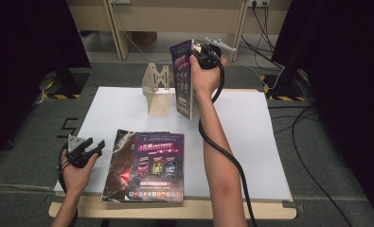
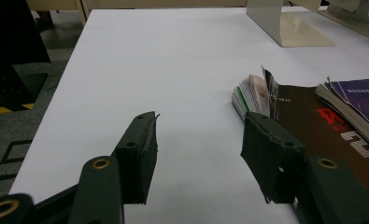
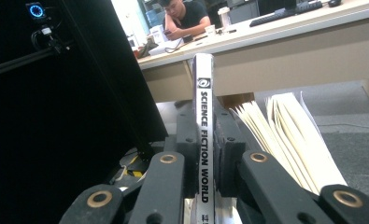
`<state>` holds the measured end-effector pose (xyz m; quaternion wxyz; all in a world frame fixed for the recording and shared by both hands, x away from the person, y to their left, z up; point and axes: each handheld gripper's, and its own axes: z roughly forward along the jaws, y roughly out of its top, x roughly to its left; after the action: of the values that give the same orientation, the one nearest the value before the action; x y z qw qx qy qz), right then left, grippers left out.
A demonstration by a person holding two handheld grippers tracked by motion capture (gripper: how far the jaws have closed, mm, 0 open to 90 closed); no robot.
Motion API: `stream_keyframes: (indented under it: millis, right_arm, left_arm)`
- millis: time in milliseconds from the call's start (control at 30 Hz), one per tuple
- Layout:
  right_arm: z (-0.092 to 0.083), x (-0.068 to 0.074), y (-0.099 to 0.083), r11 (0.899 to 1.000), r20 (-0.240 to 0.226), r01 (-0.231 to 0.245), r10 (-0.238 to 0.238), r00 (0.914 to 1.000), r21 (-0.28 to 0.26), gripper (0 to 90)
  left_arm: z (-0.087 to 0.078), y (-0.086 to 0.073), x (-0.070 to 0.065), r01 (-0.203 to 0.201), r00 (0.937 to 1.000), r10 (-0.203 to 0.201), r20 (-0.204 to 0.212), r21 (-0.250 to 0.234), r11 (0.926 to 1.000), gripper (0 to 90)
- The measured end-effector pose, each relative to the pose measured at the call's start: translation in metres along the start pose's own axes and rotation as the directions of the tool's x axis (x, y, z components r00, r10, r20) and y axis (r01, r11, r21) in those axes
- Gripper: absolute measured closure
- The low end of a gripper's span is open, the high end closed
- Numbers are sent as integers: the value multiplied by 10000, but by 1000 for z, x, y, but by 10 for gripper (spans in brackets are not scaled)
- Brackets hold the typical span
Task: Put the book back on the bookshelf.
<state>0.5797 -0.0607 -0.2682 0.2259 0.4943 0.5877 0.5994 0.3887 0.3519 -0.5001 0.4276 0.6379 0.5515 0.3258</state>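
Observation:
My right gripper [image 1: 199,52] is shut on the spine of a purple-covered magazine [image 1: 183,80] and holds it upright just right of the beige book stand [image 1: 157,92]. In the right gripper view the jaws [image 3: 204,140] clamp the white spine [image 3: 203,116], which reads "SCIENCE FICTION WORLD", and loose pages [image 3: 285,135] fan out to the right. Near the front edge, a second purple magazine [image 1: 158,165] lies on top of a dark one [image 1: 117,161]. My left gripper [image 1: 99,146] rests open at the table's left, with bare white surface between its jaws [image 2: 198,126] and the dark magazine [image 2: 313,126] beside it.
A white sheet [image 1: 255,137] covers the wooden table. The book stand [image 2: 285,25] is at the back centre. Cables [image 1: 312,156] run over the grey floor on the right, and dark curtains flank both sides. Beyond the table stands a desk [image 3: 313,28] with a person seated behind it.

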Motion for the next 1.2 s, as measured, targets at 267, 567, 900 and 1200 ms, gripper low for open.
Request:
stream_keyframes:
  millis: [267,567,900,1200]
  right_arm:
    - [9,4,1,9997,159,240,-238,9996,-111,834]
    - [18,4,0,9995,270,264,-260,9993,-162,834]
    - [27,7,-3,9987,436,513,-510,9977,-66,834]
    - [34,7,-5,9977,520,667,-661,9965,-100,834]
  left_arm:
    - [0,0,0,-31,10000,31,5,8,10000,451]
    - [0,0,-2,-163,9999,163,2,22,9999,453]
    - [1,0,-2,-254,9997,254,-30,66,9997,455]
    - [1,0,-2,-194,9998,194,-2,58,9998,454]
